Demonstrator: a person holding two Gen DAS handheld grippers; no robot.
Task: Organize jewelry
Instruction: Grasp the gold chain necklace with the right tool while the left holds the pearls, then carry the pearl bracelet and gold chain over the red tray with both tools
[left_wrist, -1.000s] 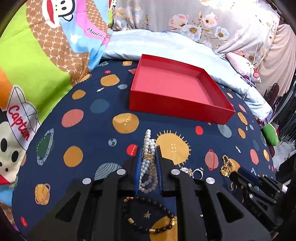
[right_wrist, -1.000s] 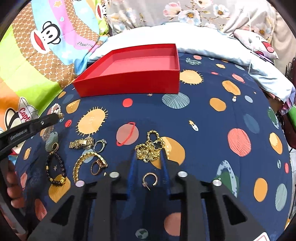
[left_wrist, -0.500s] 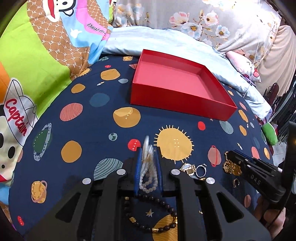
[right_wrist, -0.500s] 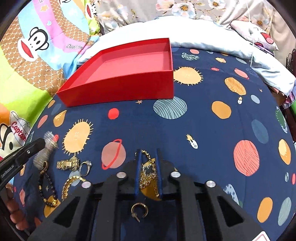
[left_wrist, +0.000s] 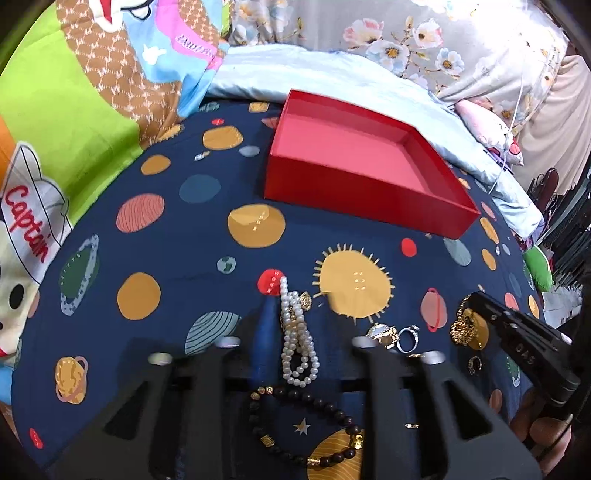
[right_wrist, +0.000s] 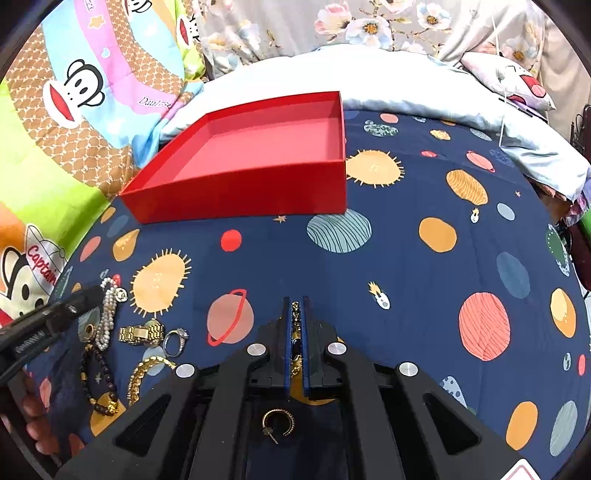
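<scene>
An empty red tray lies at the back of the planet-print cloth. My left gripper holds a white pearl bracelet against its blue left finger; the right finger is hidden and the strand hangs down. It also shows in the right wrist view. My right gripper is shut on a gold chain necklace; in the left wrist view it sits over that gold chain.
On the cloth lie a dark bead bracelet, a gold watch, a silver ring, a gold chain bracelet and a gold hoop earring. Pillows and a quilt ring the cloth.
The right gripper moved forward over the gold necklace and closed on it. The left gripper has raised the pearl bracelet, which now hangs more freely.
</scene>
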